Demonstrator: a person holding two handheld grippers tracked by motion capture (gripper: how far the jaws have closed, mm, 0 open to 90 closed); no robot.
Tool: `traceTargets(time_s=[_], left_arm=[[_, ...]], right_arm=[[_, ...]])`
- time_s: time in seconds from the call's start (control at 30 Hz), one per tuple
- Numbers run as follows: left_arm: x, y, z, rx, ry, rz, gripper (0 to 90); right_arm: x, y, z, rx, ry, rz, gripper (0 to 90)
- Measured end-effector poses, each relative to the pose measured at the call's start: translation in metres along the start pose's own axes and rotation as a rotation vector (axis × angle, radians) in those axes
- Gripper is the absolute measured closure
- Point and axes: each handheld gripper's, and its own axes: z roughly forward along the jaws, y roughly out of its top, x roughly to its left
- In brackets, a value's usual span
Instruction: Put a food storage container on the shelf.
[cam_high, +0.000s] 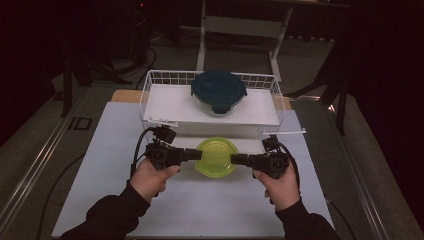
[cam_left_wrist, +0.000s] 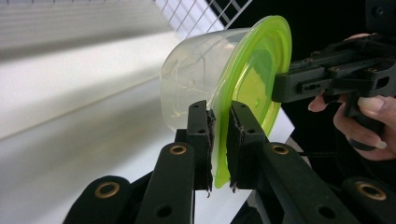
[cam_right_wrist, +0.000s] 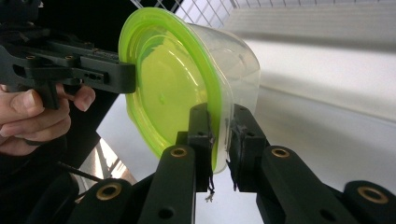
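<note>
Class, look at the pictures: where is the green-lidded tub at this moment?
In the high view the green-lidded tub sits mid-table, just in front of the wire basket, between the left gripper and right gripper, each clamped on its rim.

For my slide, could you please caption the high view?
Both grippers, left and right, clamp the green-lidded container before the wire basket.
</note>
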Motion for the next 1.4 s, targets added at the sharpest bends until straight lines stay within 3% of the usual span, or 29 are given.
traceTargets(time_s=[0.47,0.9,1.23,1.4], left_arm=[[-0.022,0.046,-0.027,-0.07,0.014,0.048,80.2],[-0.03,0.086,-0.045,-0.118,0.026,0.063,80.2],[-0.026,0.113,-0.05,-0.138,0.006,0.058,80.2],[-0.017,0.128,-0.049,-0.138,-0.039,0.037,80.2]], right_arm=[[0.02,0.043,-0.025,-0.067,-0.008,-0.044,80.5],[0.033,0.086,-0.038,-0.105,-0.012,-0.062,80.6],[0.037,0.113,-0.043,-0.131,-0.025,-0.069,80.6],[0.036,0.128,-0.046,-0.147,-0.032,-0.055,80.6]])
